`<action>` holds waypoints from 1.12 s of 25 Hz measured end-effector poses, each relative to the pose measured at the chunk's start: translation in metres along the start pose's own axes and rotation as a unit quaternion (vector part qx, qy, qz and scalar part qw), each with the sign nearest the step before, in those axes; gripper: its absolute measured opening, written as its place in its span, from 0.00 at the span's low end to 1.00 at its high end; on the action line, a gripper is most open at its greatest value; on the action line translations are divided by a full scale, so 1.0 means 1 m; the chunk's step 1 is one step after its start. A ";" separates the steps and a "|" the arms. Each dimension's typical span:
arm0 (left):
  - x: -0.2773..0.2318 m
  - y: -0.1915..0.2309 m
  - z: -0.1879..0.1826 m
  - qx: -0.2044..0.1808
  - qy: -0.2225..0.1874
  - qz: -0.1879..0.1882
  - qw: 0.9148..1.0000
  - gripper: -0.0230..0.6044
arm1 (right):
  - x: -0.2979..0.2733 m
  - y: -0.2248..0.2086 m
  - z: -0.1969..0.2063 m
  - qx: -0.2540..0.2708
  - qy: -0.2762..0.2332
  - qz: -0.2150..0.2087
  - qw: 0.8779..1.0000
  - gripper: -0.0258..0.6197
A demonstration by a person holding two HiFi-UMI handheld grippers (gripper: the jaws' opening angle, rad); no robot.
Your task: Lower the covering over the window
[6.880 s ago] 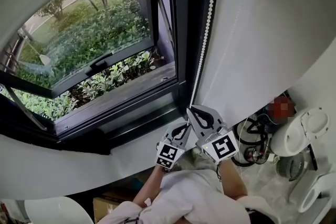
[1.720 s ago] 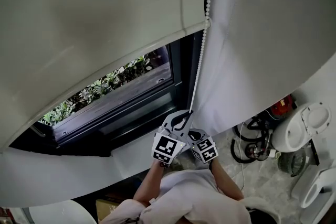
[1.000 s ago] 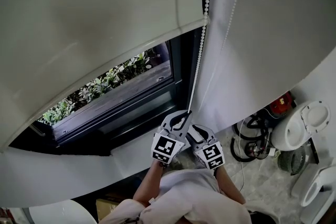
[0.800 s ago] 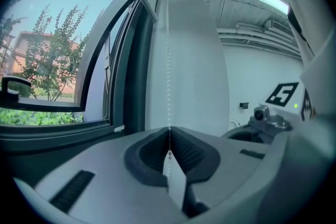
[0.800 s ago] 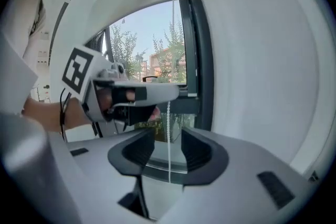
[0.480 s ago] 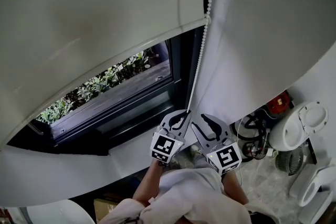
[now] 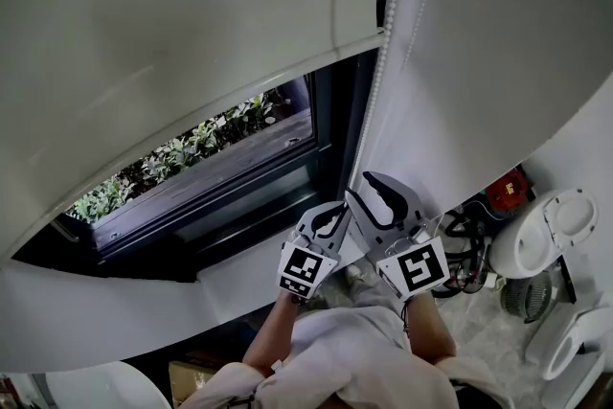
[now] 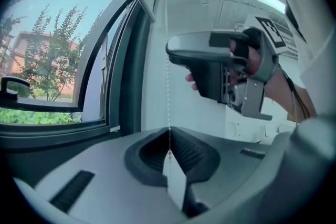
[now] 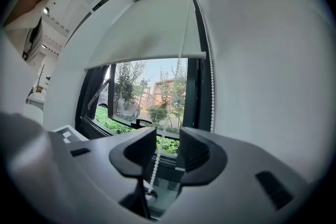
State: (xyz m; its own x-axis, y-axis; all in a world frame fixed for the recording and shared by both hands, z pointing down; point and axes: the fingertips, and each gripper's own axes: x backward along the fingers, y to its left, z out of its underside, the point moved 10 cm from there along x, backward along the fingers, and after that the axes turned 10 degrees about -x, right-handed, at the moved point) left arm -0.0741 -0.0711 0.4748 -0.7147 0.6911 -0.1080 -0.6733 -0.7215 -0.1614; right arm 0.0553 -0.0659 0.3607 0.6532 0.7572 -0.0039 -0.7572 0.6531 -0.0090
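Right tool (image 7: 383, 192) was raised up the bead chain (image 7: 384, 72) above the left tool (image 7: 336, 211). Its wide jaws were closing round the chain, not yet pinched. Left tool was kept clamped on the chain. Blind (image 7: 192, 43), left of the chain, was found partly lowered, so another pull was judged due.

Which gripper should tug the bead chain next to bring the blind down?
Probably the right gripper: it sits higher on the bead chain, with its jaws closing around it. The left gripper is clamped on it lower down.
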 end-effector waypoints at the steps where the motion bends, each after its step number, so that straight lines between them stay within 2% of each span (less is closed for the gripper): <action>1: 0.000 0.000 0.000 -0.001 0.000 0.000 1.000 0.07 | -0.002 -0.001 -0.004 0.002 -0.004 -0.001 1.000 0.24; 5: 0.000 -0.002 0.000 -0.003 -0.001 0.000 1.000 0.07 | -0.010 0.000 -0.011 0.003 -0.014 -0.004 1.000 0.23; 7: 0.000 -0.003 -0.001 -0.004 -0.001 0.001 1.000 0.07 | -0.012 0.001 -0.010 -0.002 -0.019 -0.002 1.000 0.06; 9: 0.000 -0.003 -0.001 -0.005 -0.003 0.000 1.000 0.07 | -0.012 0.002 -0.008 -0.014 -0.026 0.000 1.000 0.04; 12: 0.001 -0.003 0.000 -0.007 -0.002 -0.002 1.000 0.07 | -0.013 0.001 -0.004 -0.029 -0.036 0.004 0.999 0.04; 18: 0.000 -0.009 0.019 0.001 0.027 0.006 1.000 0.07 | -0.017 0.000 0.017 -0.049 -0.009 0.002 0.999 0.04; 28: -0.001 -0.011 0.045 0.017 0.053 0.008 0.998 0.07 | -0.021 -0.003 0.046 -0.083 0.006 0.006 0.996 0.04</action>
State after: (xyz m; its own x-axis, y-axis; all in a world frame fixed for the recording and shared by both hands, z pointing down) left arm -0.0748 -0.0655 0.5204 -0.7029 0.6785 -0.2135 -0.6689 -0.7326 -0.1258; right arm 0.0439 -0.0830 0.4065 0.6452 0.7638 -0.0166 -0.7540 0.6331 -0.1751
